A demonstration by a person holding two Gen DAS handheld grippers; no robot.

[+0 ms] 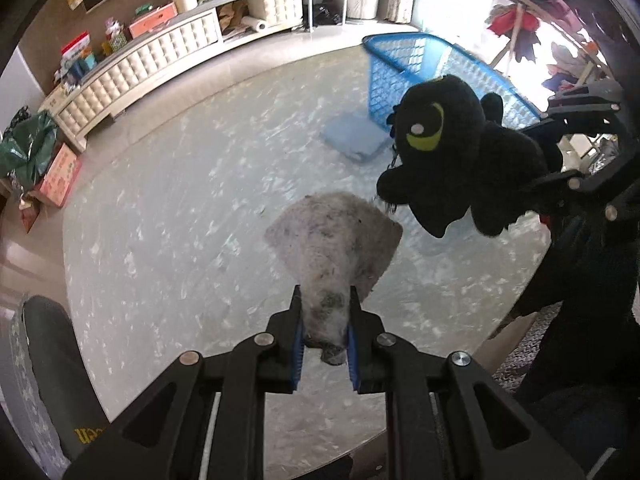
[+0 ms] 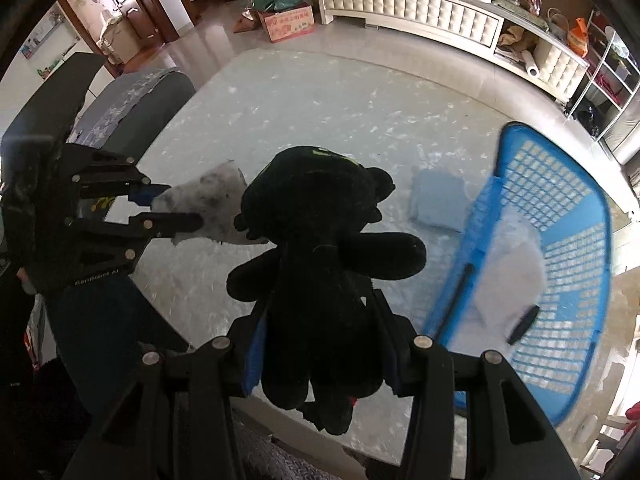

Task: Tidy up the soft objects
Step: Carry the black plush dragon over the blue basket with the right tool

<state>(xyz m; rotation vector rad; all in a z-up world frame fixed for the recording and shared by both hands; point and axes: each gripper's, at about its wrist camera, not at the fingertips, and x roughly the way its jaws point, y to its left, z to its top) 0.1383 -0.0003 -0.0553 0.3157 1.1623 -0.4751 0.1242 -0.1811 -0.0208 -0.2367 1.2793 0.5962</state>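
My left gripper [image 1: 325,316] is shut on a dirty grey fluffy cloth [image 1: 336,240], held above the marble table [image 1: 180,220]; it also shows in the right wrist view [image 2: 208,204] with the left gripper [image 2: 176,206]. My right gripper [image 2: 320,320] is shut on a black plush toy [image 2: 320,264] with yellow-green eyes, held above the table; the toy [image 1: 452,148] shows at the right of the left wrist view. A blue plastic basket [image 2: 560,240] stands at the table's right, holding a white soft item [image 2: 508,264]. A folded light blue cloth [image 2: 440,200] lies beside the basket.
A dark chair back [image 1: 52,368] stands at the table's near left edge. A white tufted cabinet [image 2: 420,8] with boxes runs along the far wall. A cardboard box [image 2: 288,22] and green bag sit on the floor. A clothes rack [image 1: 520,20] stands by the window.
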